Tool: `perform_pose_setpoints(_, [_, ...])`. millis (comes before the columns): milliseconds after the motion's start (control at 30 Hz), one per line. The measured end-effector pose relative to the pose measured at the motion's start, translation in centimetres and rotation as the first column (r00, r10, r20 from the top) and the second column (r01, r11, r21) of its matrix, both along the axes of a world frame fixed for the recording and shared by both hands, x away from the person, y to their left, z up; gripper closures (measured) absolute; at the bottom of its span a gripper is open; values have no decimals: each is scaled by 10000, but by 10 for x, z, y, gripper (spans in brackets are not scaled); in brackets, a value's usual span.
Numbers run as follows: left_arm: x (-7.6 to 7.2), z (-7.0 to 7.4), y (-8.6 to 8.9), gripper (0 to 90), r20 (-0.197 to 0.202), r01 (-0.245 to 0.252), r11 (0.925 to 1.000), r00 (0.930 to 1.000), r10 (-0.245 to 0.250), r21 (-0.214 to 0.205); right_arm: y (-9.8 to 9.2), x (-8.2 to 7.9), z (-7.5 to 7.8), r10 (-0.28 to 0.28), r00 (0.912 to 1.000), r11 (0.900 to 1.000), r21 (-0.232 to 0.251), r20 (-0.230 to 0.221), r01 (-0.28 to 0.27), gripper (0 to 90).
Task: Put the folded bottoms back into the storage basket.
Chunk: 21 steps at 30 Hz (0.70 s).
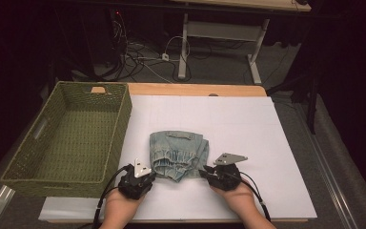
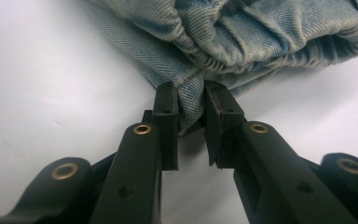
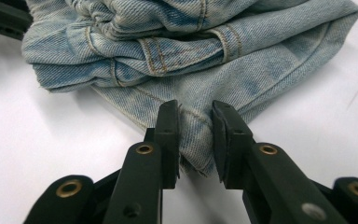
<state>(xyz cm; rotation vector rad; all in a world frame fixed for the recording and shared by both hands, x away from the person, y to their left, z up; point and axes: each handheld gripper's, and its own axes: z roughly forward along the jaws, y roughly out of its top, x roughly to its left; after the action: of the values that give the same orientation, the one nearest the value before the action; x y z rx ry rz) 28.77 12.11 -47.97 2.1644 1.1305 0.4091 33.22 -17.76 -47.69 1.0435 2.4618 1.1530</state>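
Surface: white table sheet (image 1: 248,129), woven basket (image 1: 71,136) at nine o'clock.
Left gripper (image 2: 189,100): clamped on folded denim shorts (image 1: 178,153) corner.
Right gripper (image 3: 196,116): pinching denim hem.
Risk: thin bites could slip, unfolding the shorts.

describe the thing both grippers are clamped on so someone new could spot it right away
On the white sheet covering the table, just right of the green woven basket, lies a folded bundle of jeans. It is the sole fabric item there: faded light-blue denim with tan stitching, its near corners pinched by the left gripper and the right gripper.
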Motion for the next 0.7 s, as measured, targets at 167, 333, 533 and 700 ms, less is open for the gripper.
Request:
perform_pose_setpoints(167, [-24,4,-5,747,-256,757,9963,9969,-747,398,-10,-25,4,447,9990,9989,-162,-89,-449,736])
perform_pose_setpoints(333, [-40,6,-5,739,-611,1287,9913,9900,-1270,257,-19,-43,4,568,9984,9983,-124,-67,-569,729])
perform_pose_setpoints(533, [-48,6,0,625,-652,1339,9910,9889,-1332,58,-27,-61,5,679,9977,9977,49,-87,-678,662])
perform_pose_setpoints(700, [-44,10,21,417,79,899,9864,9959,-897,-1373,-42,-57,14,298,9985,9900,1365,457,-358,404])
